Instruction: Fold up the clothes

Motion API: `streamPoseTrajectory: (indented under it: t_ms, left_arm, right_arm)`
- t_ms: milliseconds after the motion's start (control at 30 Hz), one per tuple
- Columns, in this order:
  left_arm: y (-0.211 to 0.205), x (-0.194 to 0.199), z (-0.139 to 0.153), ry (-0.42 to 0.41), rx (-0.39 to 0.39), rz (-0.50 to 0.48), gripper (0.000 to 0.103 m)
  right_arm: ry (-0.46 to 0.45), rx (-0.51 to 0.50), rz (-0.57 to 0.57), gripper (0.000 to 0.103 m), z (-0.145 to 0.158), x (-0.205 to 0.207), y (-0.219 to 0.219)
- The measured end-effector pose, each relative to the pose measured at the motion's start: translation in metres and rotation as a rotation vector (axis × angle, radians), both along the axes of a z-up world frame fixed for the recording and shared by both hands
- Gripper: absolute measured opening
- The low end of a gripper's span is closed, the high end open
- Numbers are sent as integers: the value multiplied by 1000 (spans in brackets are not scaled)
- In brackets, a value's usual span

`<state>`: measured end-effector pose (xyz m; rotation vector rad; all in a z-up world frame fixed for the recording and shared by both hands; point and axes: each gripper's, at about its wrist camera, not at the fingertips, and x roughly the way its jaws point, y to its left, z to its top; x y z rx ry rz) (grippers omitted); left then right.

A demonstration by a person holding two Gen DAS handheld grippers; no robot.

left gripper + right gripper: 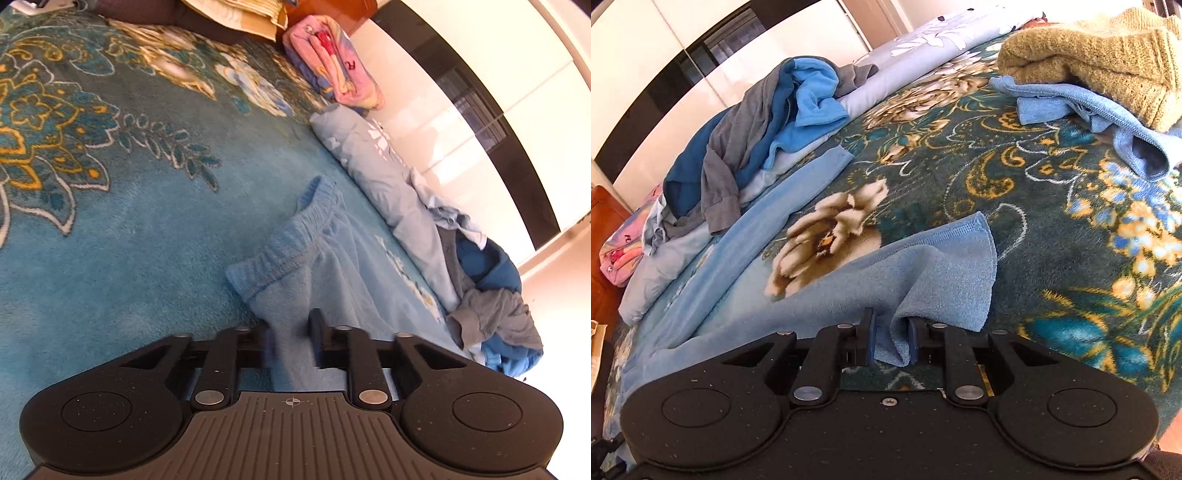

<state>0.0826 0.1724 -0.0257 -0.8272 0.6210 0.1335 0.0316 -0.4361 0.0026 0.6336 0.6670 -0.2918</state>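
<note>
A pair of light blue fleece trousers point(332, 280) lies on the teal flowered blanket point(110, 221). Its elastic waistband point(295, 236) is just ahead of my left gripper point(291, 338), which is shut on the cloth below the waistband. In the right wrist view the same trousers point(923, 273) stretch across the blanket point(1052, 229). A hemmed leg end is folded up in front of my right gripper point(892, 339), and its blue pads pinch a fold of that cloth. The other leg point(798, 181) runs off toward the far left.
A heap of grey and blue clothes point(750, 140) lies on a pale blue sheet point(388, 177) by the bed's edge. An olive knitted sweater point(1108, 55) rests on a blue zipped garment point(1089, 107). A folded pink blanket point(332, 62) sits beyond. A white wardrobe point(480, 74) stands past the bed.
</note>
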Motion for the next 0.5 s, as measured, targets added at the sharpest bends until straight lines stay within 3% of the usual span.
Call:
streamPoseTrajectory:
  t_ms: [33,333,500]
  left_arm:
    - [-1,-3,4,-6,19,6,5]
    - [16,-44,47,-88,93,54,2]
    - [15,-55,51,-79,130,41,2]
  right_arm:
    - [-3,-5,-6,6,1,0,0]
    - [-80,-72,-39,4,31,-24,-7]
    - [-70,-76,-23,4,31,-35,-14]
